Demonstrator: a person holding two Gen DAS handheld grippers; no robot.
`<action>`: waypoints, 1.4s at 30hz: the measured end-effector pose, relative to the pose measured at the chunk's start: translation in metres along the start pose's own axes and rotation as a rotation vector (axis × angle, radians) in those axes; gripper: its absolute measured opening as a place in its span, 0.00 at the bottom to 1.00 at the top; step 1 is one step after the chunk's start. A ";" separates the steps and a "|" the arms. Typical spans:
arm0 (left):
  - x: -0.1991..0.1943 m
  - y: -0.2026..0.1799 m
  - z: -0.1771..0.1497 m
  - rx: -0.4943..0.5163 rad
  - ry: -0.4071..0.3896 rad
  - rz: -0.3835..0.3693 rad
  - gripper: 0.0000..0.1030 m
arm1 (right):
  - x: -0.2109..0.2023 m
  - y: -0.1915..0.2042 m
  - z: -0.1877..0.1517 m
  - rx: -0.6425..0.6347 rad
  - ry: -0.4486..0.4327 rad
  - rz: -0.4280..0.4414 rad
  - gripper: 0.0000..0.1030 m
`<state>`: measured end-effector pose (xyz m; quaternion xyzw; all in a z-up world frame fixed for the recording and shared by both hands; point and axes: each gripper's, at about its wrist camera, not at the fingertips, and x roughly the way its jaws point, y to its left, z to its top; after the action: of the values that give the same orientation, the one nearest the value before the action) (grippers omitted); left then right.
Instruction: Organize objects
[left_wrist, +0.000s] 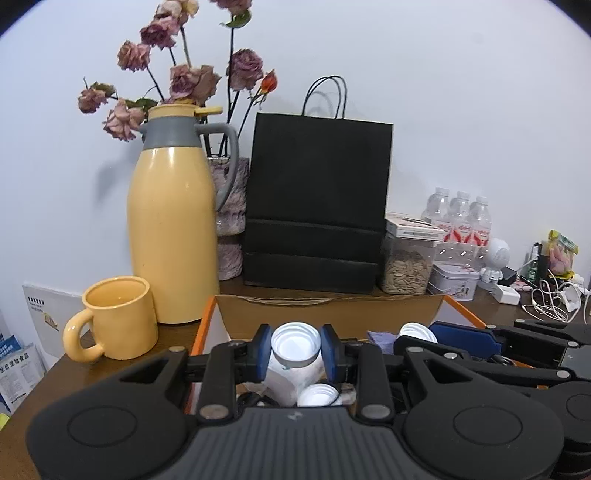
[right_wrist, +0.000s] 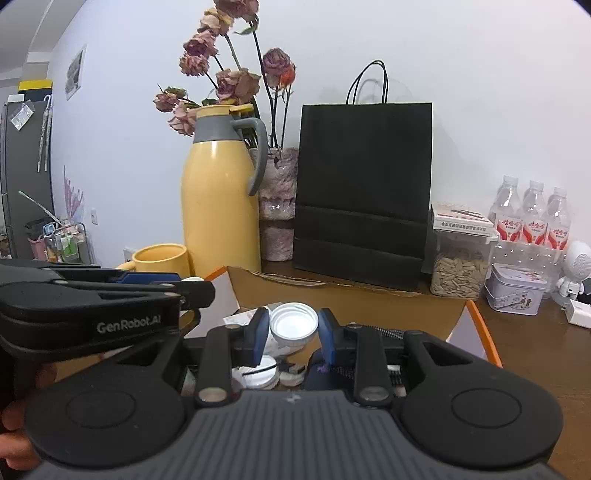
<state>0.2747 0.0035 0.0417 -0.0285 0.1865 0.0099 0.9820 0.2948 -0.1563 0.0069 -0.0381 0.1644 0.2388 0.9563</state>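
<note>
In the left wrist view my left gripper (left_wrist: 295, 347) is shut on a white bottle (left_wrist: 295, 341) with a ribbed white cap, held just above an open cardboard box (left_wrist: 328, 308) with orange edges. To its right my right gripper (left_wrist: 458, 338) grips a second white bottle (left_wrist: 417, 332). In the right wrist view the right gripper (right_wrist: 293, 330) has its blue pads pressed on that white bottle (right_wrist: 293, 325) over the same box (right_wrist: 347, 299). The left gripper (right_wrist: 155, 282) shows side-on at the left. More white caps (right_wrist: 258, 376) and small items lie inside the box.
Behind the box stand a yellow thermos (left_wrist: 171, 229), a yellow mug (left_wrist: 118, 323), a vase of dried roses (left_wrist: 231, 221) and a black paper bag (left_wrist: 317, 206). At the right are a seed jar (left_wrist: 406, 266), a tin (left_wrist: 454, 282), water bottles (left_wrist: 458, 221) and white cables (left_wrist: 550, 306).
</note>
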 end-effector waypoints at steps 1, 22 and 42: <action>0.003 0.002 0.001 -0.001 0.001 0.002 0.26 | 0.003 0.000 0.000 0.001 0.002 -0.003 0.29; 0.013 0.019 -0.001 -0.035 -0.022 0.039 1.00 | 0.010 -0.004 -0.004 -0.012 0.028 -0.056 1.00; -0.026 0.009 -0.004 -0.022 -0.051 0.006 1.00 | -0.025 -0.007 -0.006 0.008 0.012 -0.102 1.00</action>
<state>0.2484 0.0115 0.0467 -0.0385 0.1616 0.0155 0.9860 0.2753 -0.1746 0.0095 -0.0441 0.1688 0.1890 0.9663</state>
